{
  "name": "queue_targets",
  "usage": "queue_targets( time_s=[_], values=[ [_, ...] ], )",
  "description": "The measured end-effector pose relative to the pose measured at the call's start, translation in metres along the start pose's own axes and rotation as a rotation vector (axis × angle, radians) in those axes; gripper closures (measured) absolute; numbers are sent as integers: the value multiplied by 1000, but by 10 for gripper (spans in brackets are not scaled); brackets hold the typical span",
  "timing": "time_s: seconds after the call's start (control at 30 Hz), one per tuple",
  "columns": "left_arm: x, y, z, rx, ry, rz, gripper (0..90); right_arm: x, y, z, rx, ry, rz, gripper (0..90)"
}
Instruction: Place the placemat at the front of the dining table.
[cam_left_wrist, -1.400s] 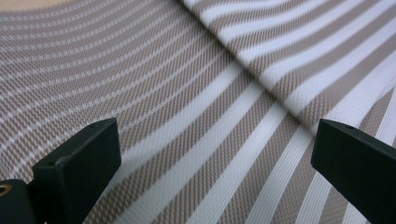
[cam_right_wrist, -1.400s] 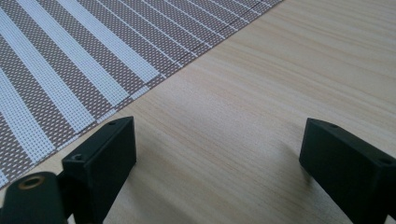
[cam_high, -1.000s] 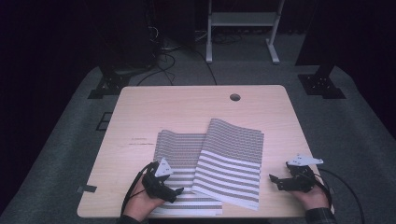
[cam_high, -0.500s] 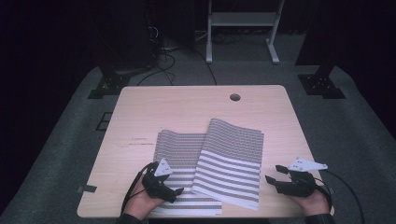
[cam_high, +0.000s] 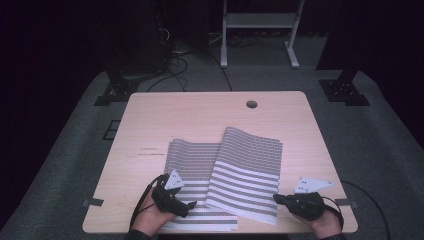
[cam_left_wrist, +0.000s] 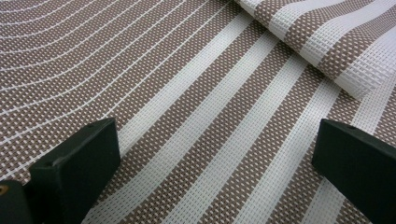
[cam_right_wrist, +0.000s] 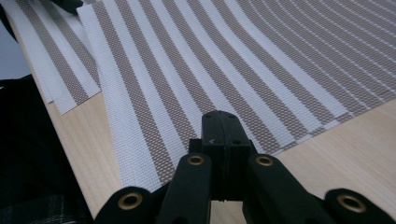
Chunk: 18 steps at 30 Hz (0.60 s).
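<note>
1. The left gripper (cam_left_wrist: 210, 154) has its jaws spread wide, one at each lower corner of the left gripper view, with nothing between them but the striped mat below.
2. The right gripper (cam_right_wrist: 219, 135) has its jaws pressed flat together; I cannot tell whether they pinch the mat edge or just meet above it.
3. In the high view the left gripper (cam_high: 187, 206) sits over the near left mat, and the right gripper (cam_high: 276, 198) points at the near right corner of the upper mat.
4. The two mats are woven, brown with white stripes: broad bands at the near end, thin close lines farther off.
5. The upper mat (cam_high: 247, 172) lies tilted, overlapping the right side of the lower mat (cam_high: 192, 160).
6. Both lie on the near half of the light wooden table (cam_high: 200, 120), the lower mat reaching its near edge.
7. A round hole (cam_high: 251, 104) sits near the table's far edge.
</note>
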<state>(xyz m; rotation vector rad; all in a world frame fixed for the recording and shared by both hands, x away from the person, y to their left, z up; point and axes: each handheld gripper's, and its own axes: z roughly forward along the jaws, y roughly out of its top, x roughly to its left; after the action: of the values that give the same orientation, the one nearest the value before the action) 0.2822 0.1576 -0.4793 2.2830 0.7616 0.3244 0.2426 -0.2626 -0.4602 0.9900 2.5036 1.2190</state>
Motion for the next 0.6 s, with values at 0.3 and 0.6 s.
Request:
queue_targets(
  time_s=[0.3,0.6],
  values=[
    [0,0,0,0,0,0,0,10,-1,15,54,59,-31,898],
    [0,0,0,1,0,-1,0,10,-2,22,105,70,-62,899]
  ],
)
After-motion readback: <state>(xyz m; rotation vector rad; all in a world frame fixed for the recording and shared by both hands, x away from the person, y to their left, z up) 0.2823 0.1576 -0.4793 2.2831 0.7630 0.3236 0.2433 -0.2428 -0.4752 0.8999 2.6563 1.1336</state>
